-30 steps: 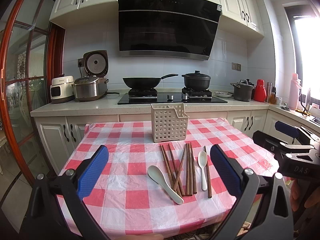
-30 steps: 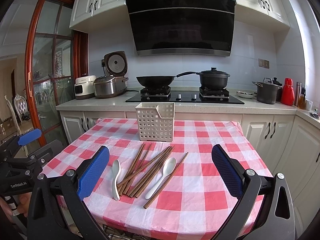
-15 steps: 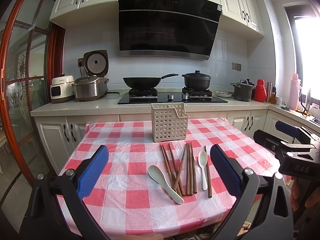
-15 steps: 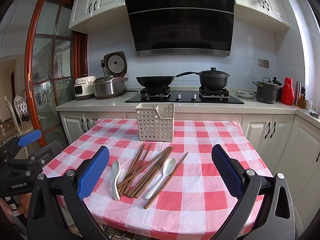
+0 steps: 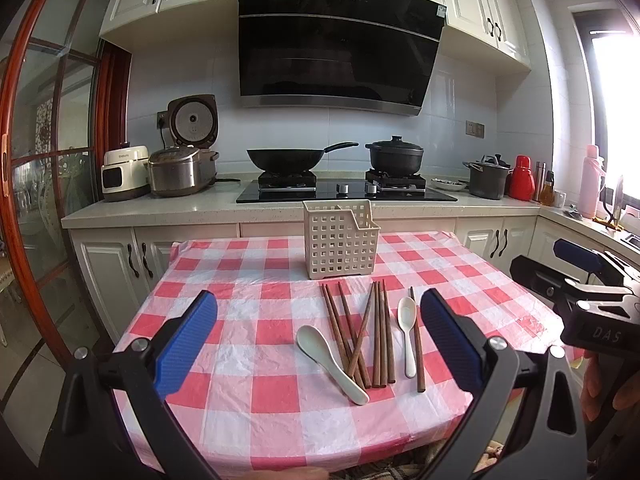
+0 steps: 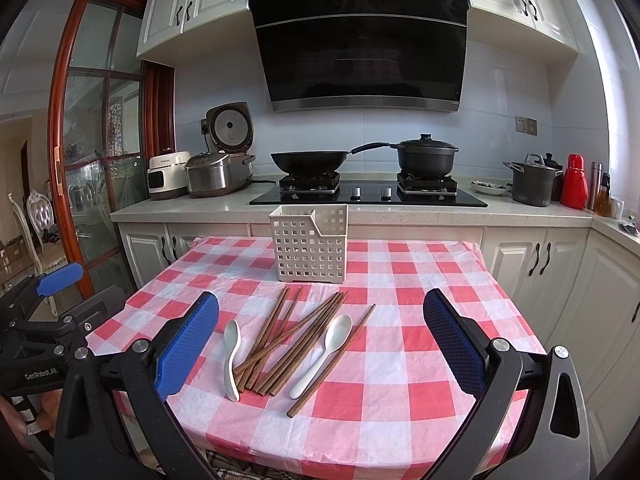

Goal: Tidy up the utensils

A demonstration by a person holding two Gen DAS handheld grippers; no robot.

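Note:
Several brown chopsticks point(image 5: 366, 336) point(image 6: 292, 340) lie in a loose heap on the red-and-white checked tablecloth point(image 5: 248, 396) point(image 6: 400, 380). Two white spoons flank them: a larger spoon point(image 5: 330, 356) point(image 6: 231, 354) and a smaller spoon point(image 5: 408, 332) point(image 6: 324, 354). Behind them stands an empty cream perforated utensil basket point(image 5: 340, 240) point(image 6: 309, 244). My left gripper point(image 5: 320, 340) hovers open at the table's near edge, short of the utensils. My right gripper point(image 6: 322, 344) is open too, at the same edge, holding nothing.
Beyond the table runs a counter with a hob, a black wok point(image 5: 286, 159), a black pot point(image 5: 394, 155), rice cookers point(image 5: 180, 168) and bottles. A wood-framed glass door point(image 5: 24, 208) stands left. Each gripper shows in the other's view, held by a hand.

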